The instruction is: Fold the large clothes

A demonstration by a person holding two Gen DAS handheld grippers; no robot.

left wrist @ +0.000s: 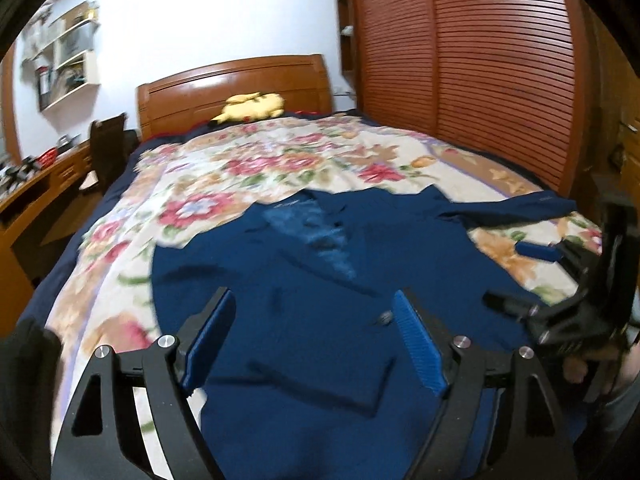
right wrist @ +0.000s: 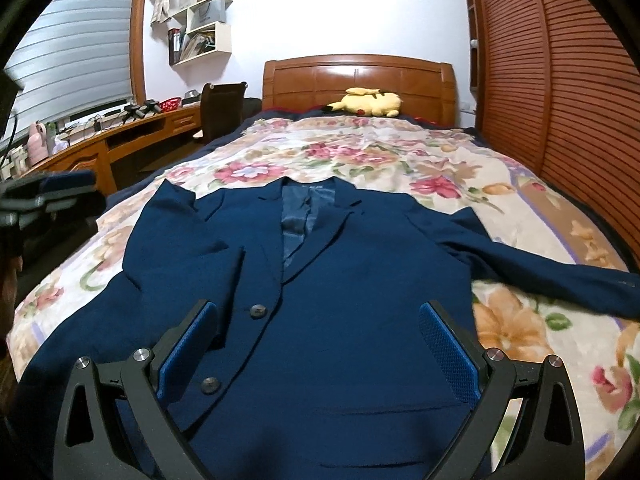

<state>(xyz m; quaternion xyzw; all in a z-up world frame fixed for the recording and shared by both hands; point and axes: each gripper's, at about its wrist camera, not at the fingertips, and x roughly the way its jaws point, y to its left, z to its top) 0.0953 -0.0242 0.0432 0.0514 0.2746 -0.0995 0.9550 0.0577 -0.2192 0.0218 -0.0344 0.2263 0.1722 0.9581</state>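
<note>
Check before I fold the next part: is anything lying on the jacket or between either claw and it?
Nothing visible. The jacket lies flat on the bedspread with nothing on it. Left claw and right claw hang open directly over the fabric.

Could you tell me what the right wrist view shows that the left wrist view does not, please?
Only the right wrist view shows the window blind, and both front buttons sharply, with the left sleeve folded across the chest.

Only the left wrist view shows the open left gripper head-on, and the right gripper from the side.

Both show the navy jacket lying face up on the floral bedspread, its right sleeve stretched out, the yellow plush toy by the headboard, and the slatted wardrobe.
</note>
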